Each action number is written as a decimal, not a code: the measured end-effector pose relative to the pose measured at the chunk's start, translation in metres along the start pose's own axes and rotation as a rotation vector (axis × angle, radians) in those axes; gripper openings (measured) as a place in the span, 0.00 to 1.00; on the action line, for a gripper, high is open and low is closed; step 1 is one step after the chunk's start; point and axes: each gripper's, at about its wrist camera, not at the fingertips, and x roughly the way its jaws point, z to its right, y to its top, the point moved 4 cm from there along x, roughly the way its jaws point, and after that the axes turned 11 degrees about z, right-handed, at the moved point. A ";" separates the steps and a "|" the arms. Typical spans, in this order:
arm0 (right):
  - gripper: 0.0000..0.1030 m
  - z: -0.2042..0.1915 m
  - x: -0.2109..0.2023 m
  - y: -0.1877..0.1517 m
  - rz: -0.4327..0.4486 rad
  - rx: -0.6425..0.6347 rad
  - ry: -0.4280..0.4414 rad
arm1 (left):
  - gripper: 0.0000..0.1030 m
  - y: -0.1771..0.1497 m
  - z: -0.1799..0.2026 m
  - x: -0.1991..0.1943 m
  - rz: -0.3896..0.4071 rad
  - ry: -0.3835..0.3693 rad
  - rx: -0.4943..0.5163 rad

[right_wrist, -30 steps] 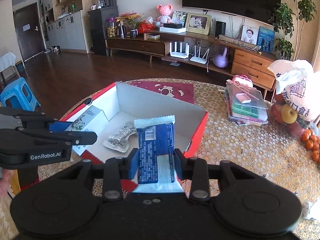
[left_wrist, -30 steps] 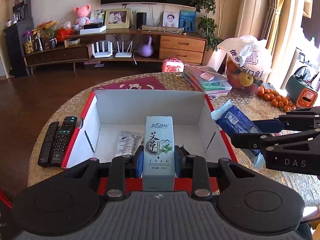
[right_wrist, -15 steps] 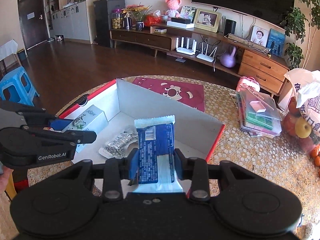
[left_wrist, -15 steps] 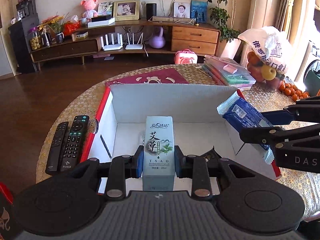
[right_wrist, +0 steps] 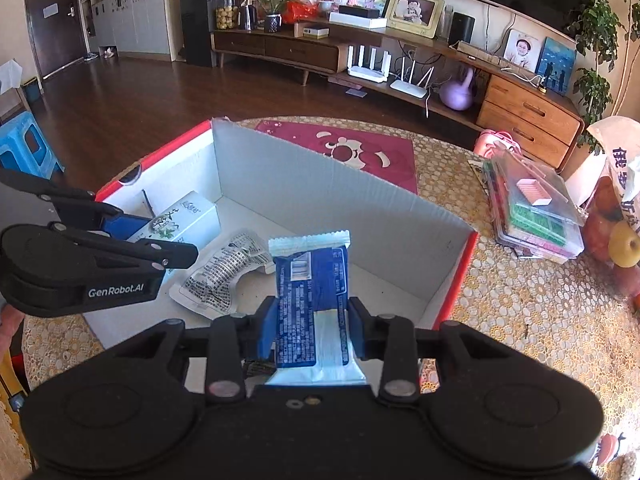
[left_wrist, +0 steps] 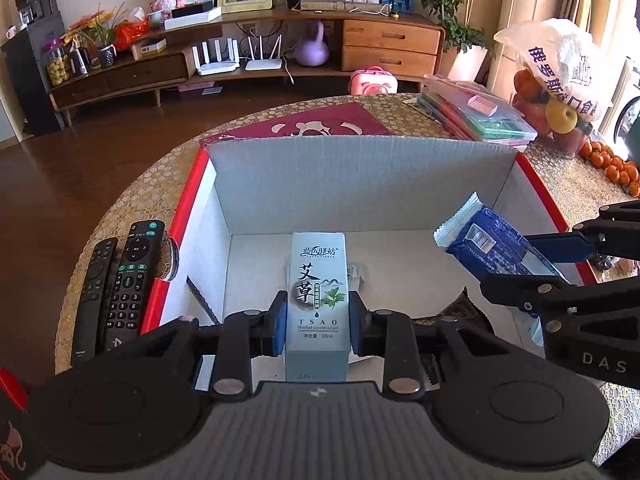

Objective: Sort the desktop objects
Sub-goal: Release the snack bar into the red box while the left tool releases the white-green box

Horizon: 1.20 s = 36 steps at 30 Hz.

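My left gripper is shut on a small pale-blue herbal oil carton, held upright over the open red-and-white cardboard box. The right wrist view shows the same carton low inside the box's left side. My right gripper is shut on a blue snack packet, held above the box's near right part; the left wrist view has that packet over the box's right wall. A silver printed sachet lies on the box floor between the two grippers.
Two black remotes lie left of the box. A dark red mat sits behind it. Stacked clear plastic cases, a bag of fruit and small oranges fill the table's right side.
Both grippers have moved forward and down into the box with their loads. The carton now sits lower near the box floor, and the snack packet has crossed over the right wall.
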 end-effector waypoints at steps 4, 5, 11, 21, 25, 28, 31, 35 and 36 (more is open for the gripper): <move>0.35 0.001 0.015 -0.003 -0.027 -0.004 -0.012 | 0.28 0.000 0.000 0.014 -0.028 -0.003 0.010; 0.35 0.001 0.018 -0.003 -0.034 -0.007 -0.014 | 0.28 0.000 0.000 0.018 -0.035 -0.003 0.011; 0.35 -0.002 0.033 -0.005 -0.067 -0.007 -0.021 | 0.28 0.003 0.000 0.033 -0.073 -0.009 0.019; 0.35 -0.008 0.051 -0.010 -0.137 -0.012 -0.008 | 0.28 0.001 -0.003 0.053 -0.136 -0.007 0.019; 0.35 -0.011 0.056 -0.010 -0.171 -0.031 -0.009 | 0.28 0.002 -0.004 0.056 -0.148 -0.008 0.030; 0.35 -0.012 0.060 -0.010 -0.190 -0.038 -0.005 | 0.28 0.001 -0.003 0.061 -0.173 -0.009 0.034; 0.35 -0.013 0.061 -0.010 -0.199 -0.046 0.000 | 0.28 0.000 -0.002 0.062 -0.183 -0.010 0.039; 0.36 -0.013 0.062 -0.011 -0.212 -0.044 0.001 | 0.28 -0.001 -0.001 0.065 -0.206 -0.015 0.041; 0.37 -0.012 0.063 -0.011 -0.214 -0.045 0.001 | 0.28 -0.001 0.000 0.065 -0.211 -0.018 0.041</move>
